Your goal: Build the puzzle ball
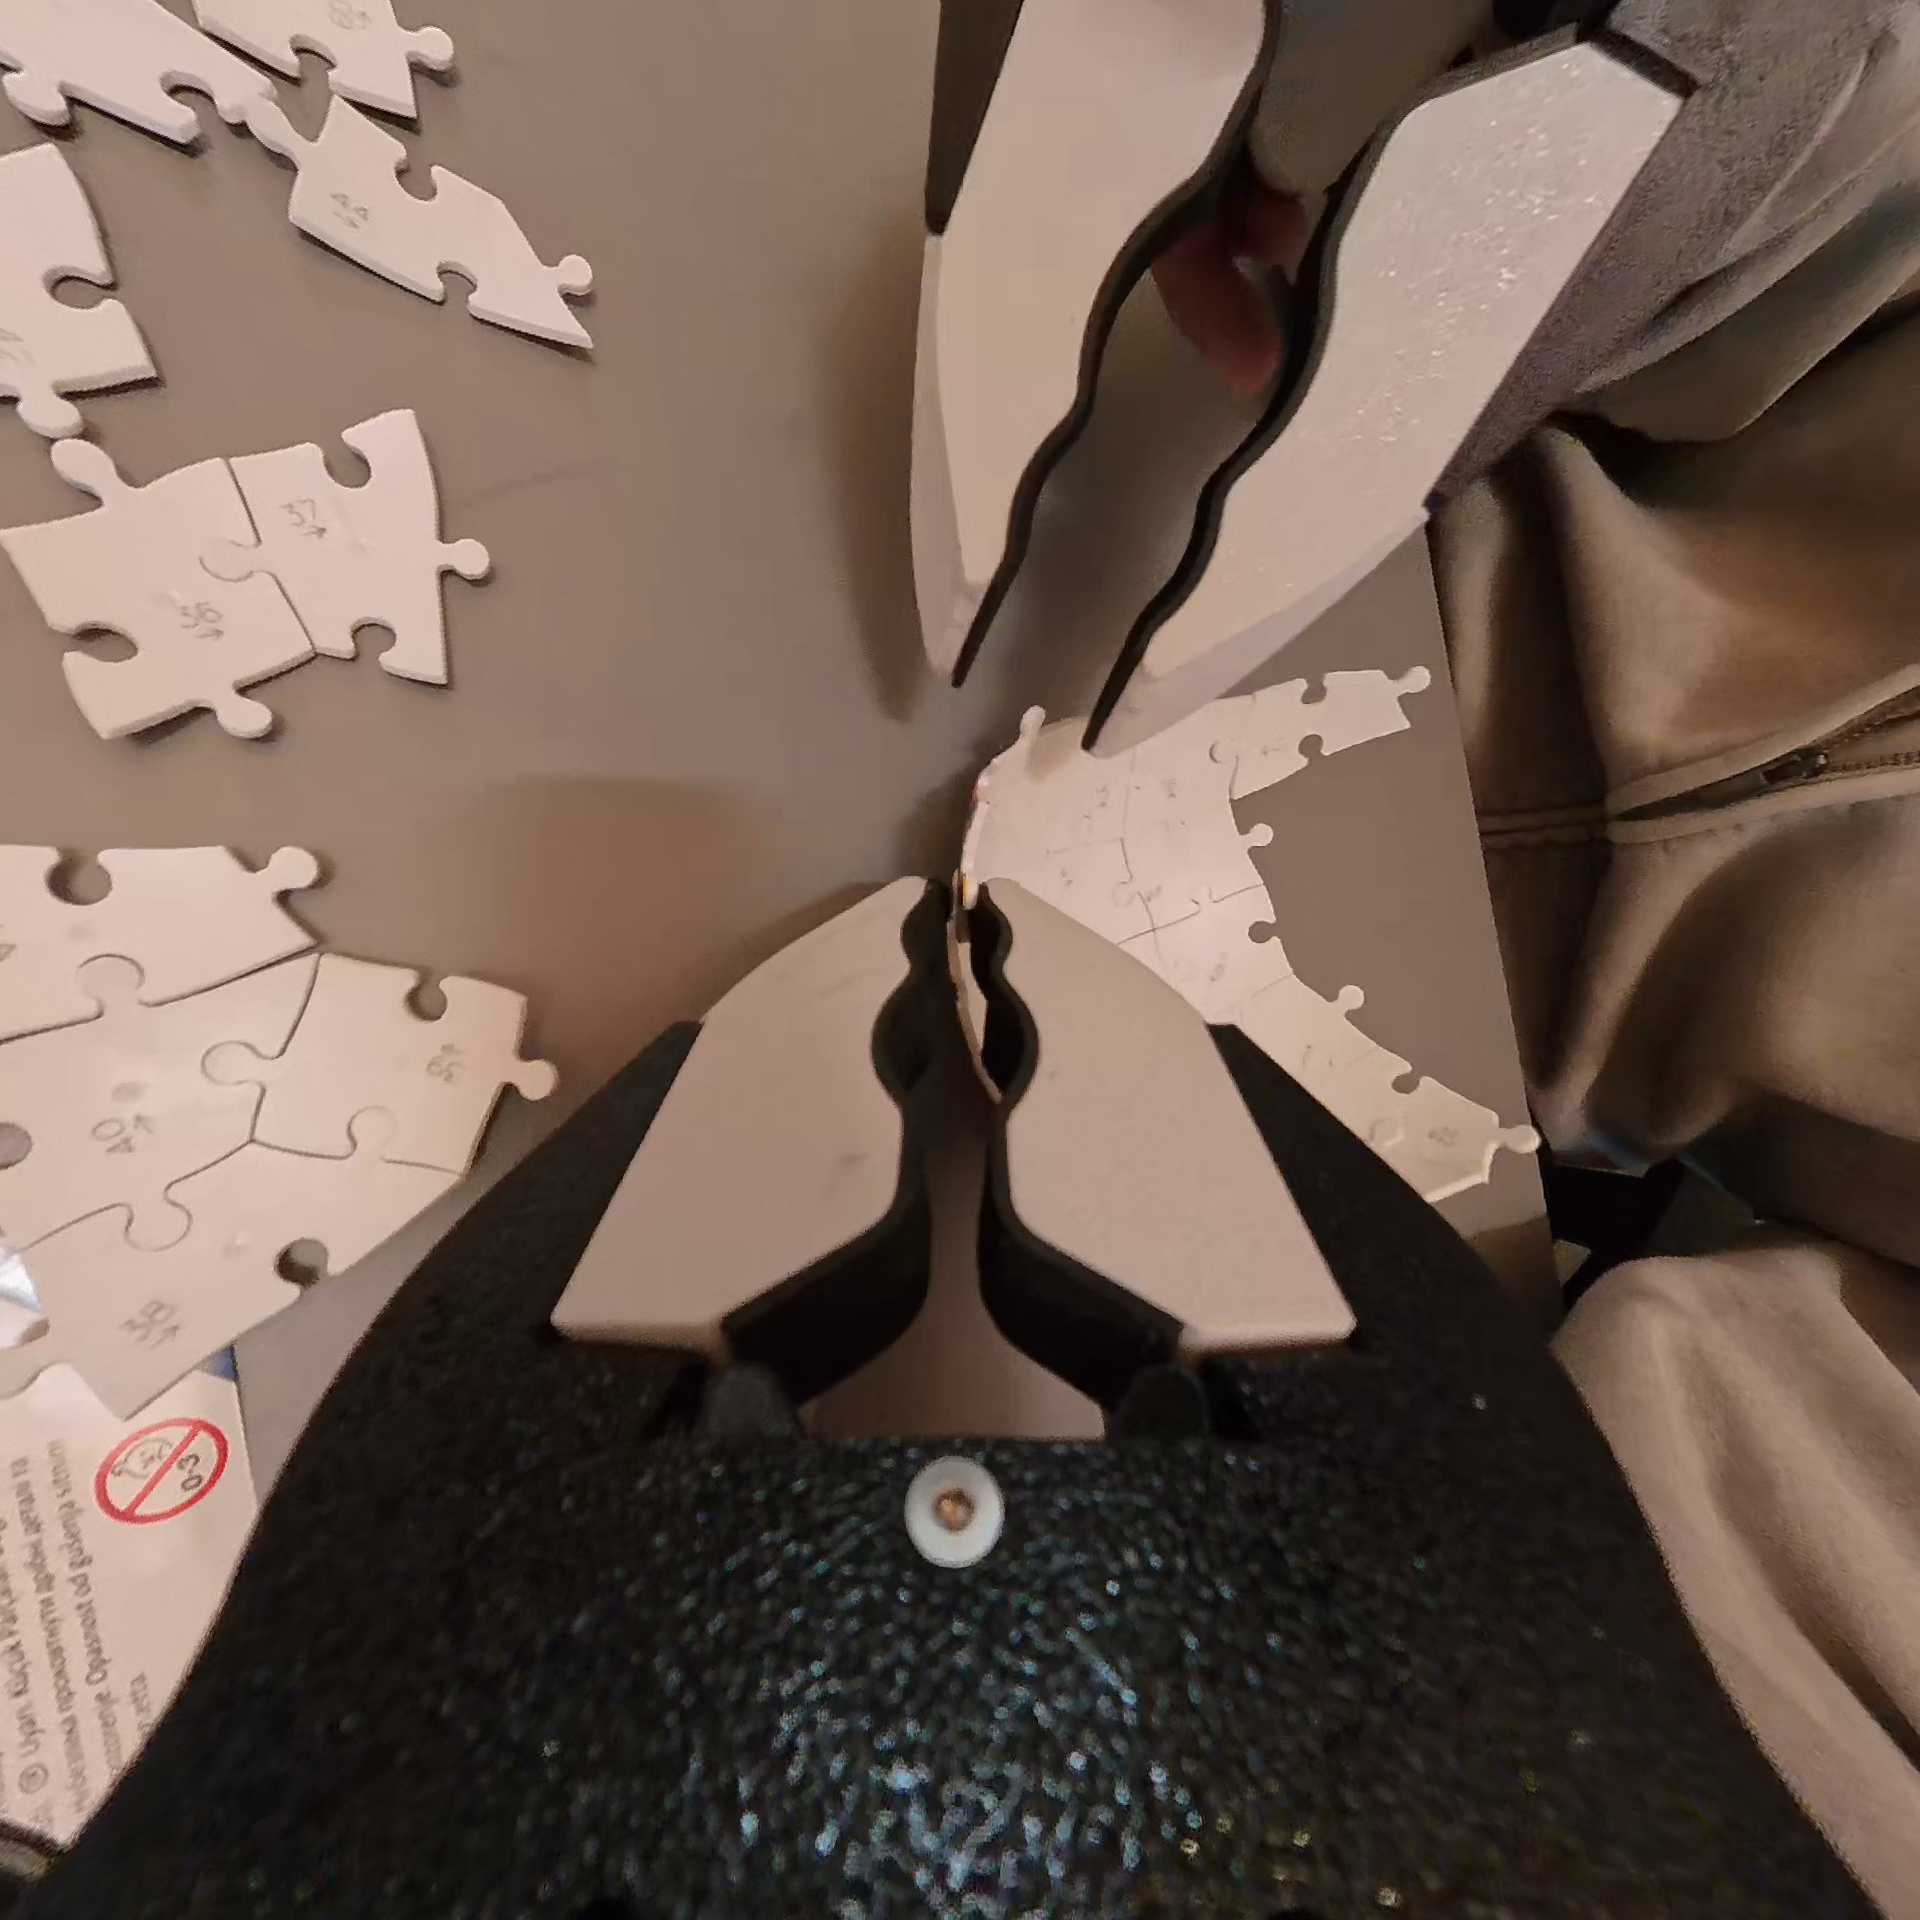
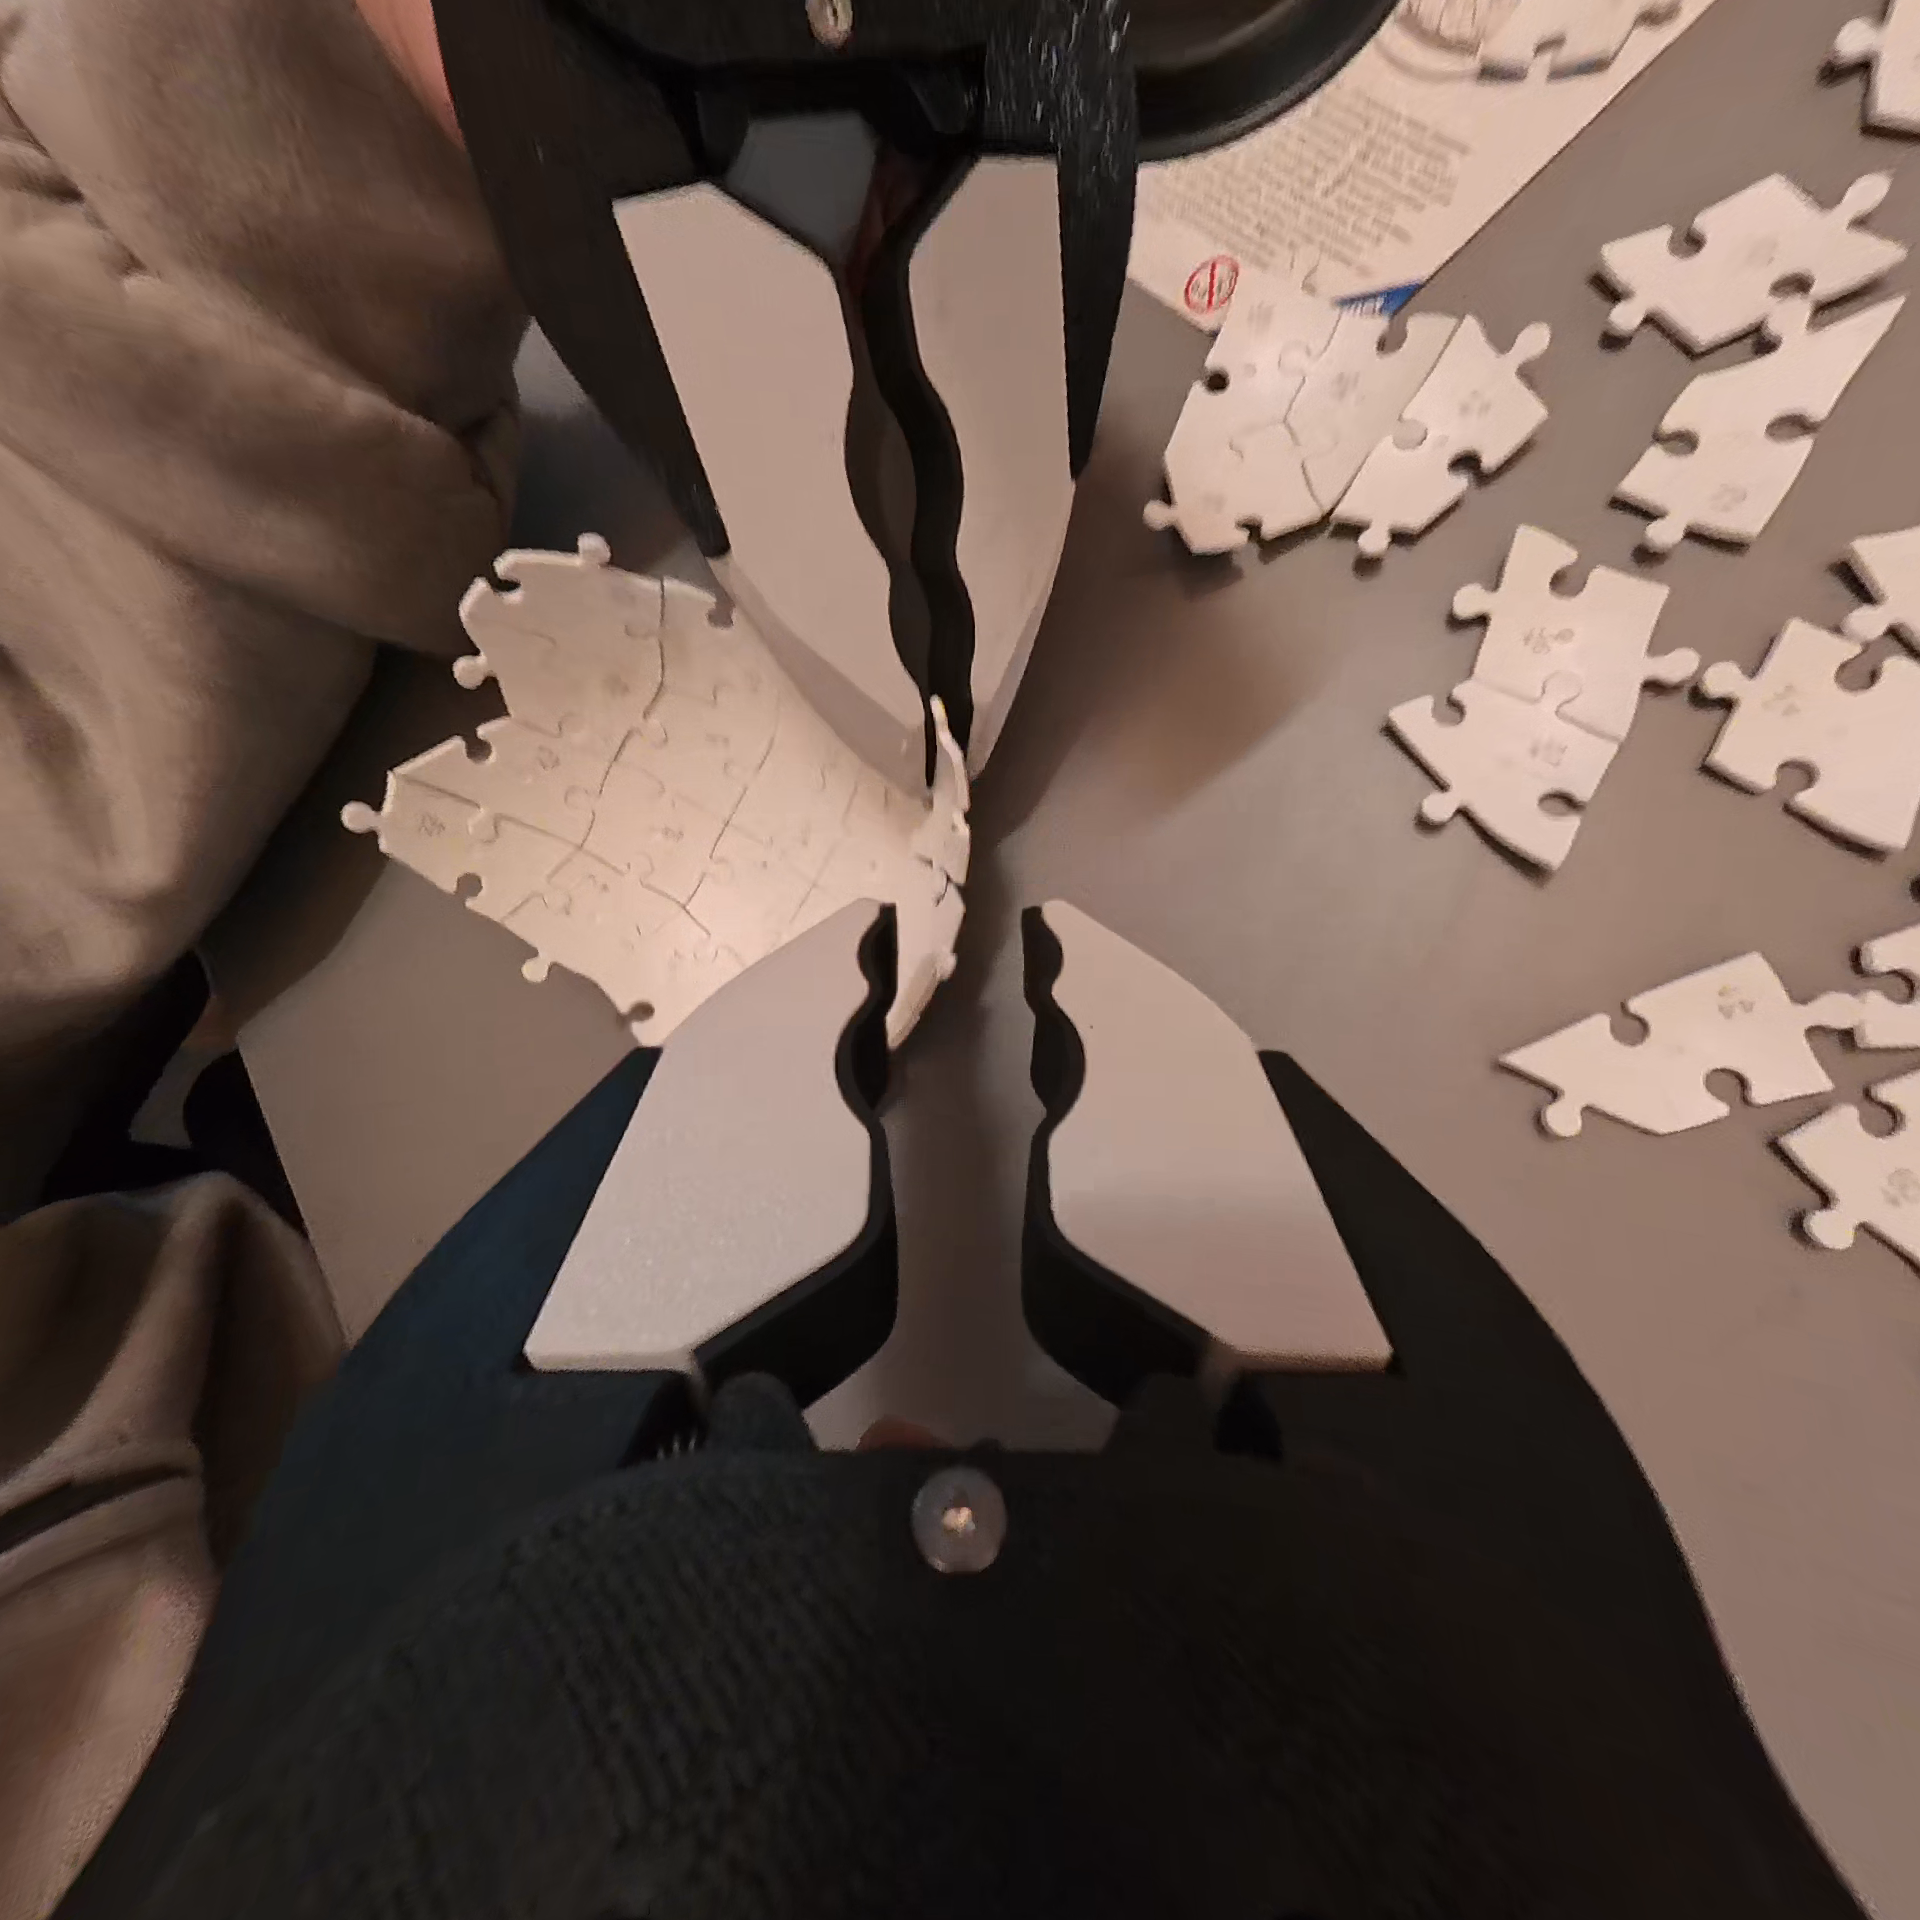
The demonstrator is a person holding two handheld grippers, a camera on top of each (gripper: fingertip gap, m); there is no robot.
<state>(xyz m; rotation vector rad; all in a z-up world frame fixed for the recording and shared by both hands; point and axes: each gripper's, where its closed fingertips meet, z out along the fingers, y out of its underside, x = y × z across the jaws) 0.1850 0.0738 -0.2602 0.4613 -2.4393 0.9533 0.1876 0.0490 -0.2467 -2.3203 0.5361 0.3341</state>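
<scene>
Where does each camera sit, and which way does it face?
Left wrist view: on the left gripper, looking along its fingers, shut on the curved puzzle section; a beige sleeve shows.
Right wrist view: on the right gripper, open, facing the left gripper head-on.
Shared: both grippers, the section, loose pieces, grey table.

A printed leaflet lies flat near one corner of the grey table. A beige zipped garment bunches along the table's near edge.
</scene>
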